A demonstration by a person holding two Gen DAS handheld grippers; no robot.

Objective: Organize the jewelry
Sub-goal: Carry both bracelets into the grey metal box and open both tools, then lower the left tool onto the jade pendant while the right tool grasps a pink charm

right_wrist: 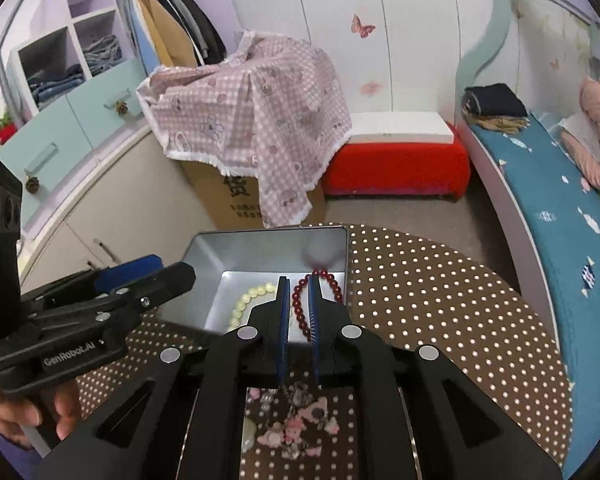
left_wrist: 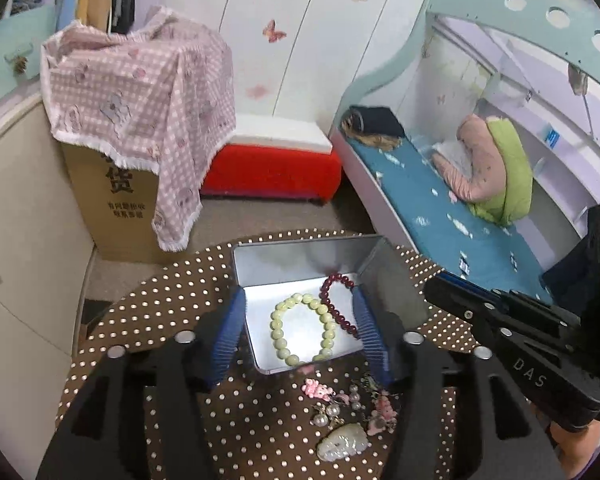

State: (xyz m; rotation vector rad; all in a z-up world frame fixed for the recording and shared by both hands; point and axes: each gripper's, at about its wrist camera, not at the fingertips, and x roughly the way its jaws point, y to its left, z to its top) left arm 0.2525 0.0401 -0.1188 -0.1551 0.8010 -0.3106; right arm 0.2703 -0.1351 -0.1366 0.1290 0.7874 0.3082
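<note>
Bracelets, one pale green (left_wrist: 303, 329) and one dark red (left_wrist: 337, 303), are already laid inside the tin (left_wrist: 300, 258), while small trinkets (left_wrist: 346, 410) remain on the tabletop (left_wrist: 148, 320) just before it, with the left claw (left_wrist: 300, 334) spread empty and the right claw (right_wrist: 299, 316) closed on nothing.

Light: even, soft indoor | Glare: sheen inside tin (left_wrist: 300, 256) | Blur: close jewelry (right_wrist: 296, 428) soft | Edges: fisheye bending, dark corners

Black grippers (left_wrist: 298, 332), blue ribbed fingers (left_wrist: 228, 340)
</note>
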